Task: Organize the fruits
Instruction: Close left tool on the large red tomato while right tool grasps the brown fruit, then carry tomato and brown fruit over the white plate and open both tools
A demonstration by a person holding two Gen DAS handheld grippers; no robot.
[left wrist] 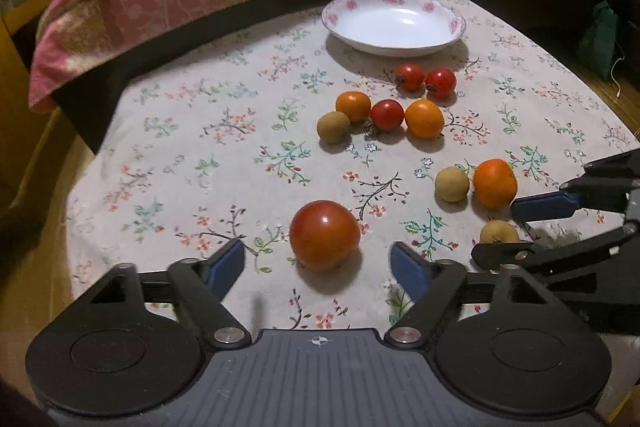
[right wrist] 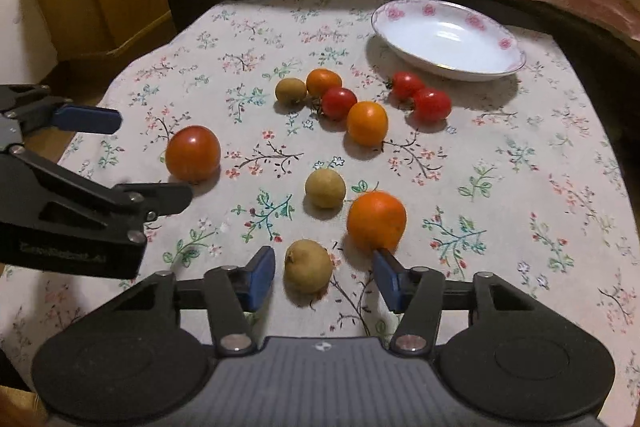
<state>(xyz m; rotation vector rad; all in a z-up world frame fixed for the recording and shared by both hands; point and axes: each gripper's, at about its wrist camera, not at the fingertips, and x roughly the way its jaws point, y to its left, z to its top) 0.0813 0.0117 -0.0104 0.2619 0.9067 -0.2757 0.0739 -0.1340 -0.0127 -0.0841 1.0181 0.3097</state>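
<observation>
- Left gripper (left wrist: 318, 261): jaws apart, straddling the big red tomato (left wrist: 324, 240), pads clear of it on both sides.
- Right gripper (right wrist: 324, 277): jaws apart around a tan longan (right wrist: 308, 266), no contact; right pad sits just beside the orange fruit (right wrist: 376, 221).
- Remaining fruits loose on the floral cloth (right wrist: 520, 187).
- Plate (right wrist: 508, 45) at far edge, nothing in it.
</observation>
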